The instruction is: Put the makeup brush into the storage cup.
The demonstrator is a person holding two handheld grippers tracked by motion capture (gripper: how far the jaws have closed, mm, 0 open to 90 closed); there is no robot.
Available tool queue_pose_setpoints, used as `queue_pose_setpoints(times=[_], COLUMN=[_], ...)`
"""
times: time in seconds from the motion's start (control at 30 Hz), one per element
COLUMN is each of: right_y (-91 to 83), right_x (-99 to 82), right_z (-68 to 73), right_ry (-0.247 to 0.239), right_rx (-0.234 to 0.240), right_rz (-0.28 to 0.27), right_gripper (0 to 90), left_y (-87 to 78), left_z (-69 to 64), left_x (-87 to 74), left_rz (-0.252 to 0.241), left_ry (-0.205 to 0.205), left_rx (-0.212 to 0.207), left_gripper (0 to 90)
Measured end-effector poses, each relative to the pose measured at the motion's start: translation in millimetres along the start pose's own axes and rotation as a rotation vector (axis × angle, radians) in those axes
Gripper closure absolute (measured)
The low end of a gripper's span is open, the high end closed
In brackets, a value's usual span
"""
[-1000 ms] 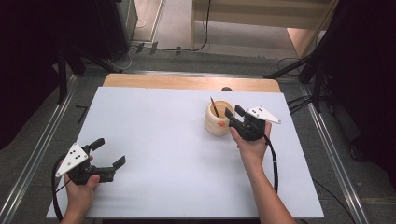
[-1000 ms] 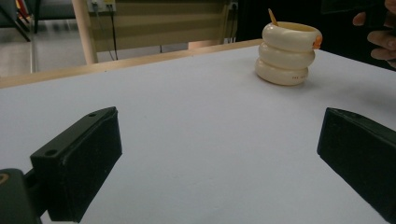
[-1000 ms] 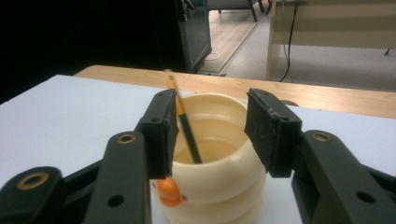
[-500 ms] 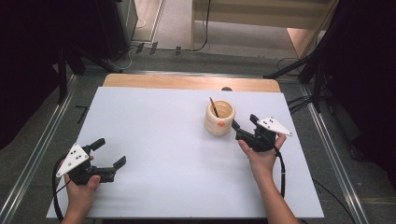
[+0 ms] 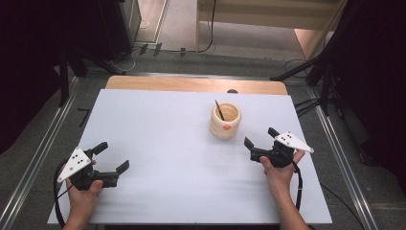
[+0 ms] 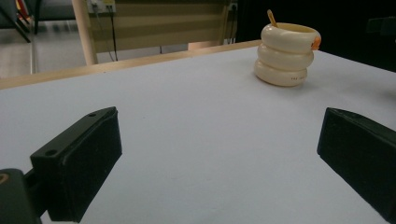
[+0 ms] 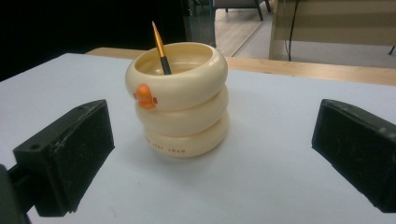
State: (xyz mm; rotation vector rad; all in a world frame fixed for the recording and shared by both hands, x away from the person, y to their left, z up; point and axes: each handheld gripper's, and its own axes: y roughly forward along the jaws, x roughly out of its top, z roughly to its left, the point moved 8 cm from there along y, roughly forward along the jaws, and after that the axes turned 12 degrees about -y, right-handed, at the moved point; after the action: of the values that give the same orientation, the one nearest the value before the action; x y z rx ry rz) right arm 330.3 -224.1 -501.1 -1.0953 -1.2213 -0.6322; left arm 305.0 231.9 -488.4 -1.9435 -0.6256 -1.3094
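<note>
**Brush dropped, grip let go**

Evidently the placing step was done — the brush (image 7: 161,49) stood in the cream holder (image 5: 225,121) at the table's (image 5: 158,124) far right. The right gripper (image 5: 261,143), jaws just opened and empty, sat near it; the left gripper (image 5: 111,159) rested spread. Next move: back away without nudging the holder.

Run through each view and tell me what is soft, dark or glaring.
High view: even light on the white table, dark surroundings, mild softness. Left gripper view: the cream holder is fairly sharp, the near black pads soft. Right gripper view: holder and pencil crisp, soft shadow at its base, no glare.
</note>
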Motion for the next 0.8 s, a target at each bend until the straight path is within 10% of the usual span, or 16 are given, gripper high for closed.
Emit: queue_pose_setpoints(times=[0.8], right_y=[-45.6], right_x=[-21.7], right_z=[-7.1], right_ry=[-0.04], right_rx=[0.005], right_rz=[0.007], right_gripper=[0.0], left_y=[-5.0], left_z=[-1.8], left_x=[2.1], left_rz=[-0.013], left_ry=[0.011], left_rx=[0.0], left_gripper=[0.3])
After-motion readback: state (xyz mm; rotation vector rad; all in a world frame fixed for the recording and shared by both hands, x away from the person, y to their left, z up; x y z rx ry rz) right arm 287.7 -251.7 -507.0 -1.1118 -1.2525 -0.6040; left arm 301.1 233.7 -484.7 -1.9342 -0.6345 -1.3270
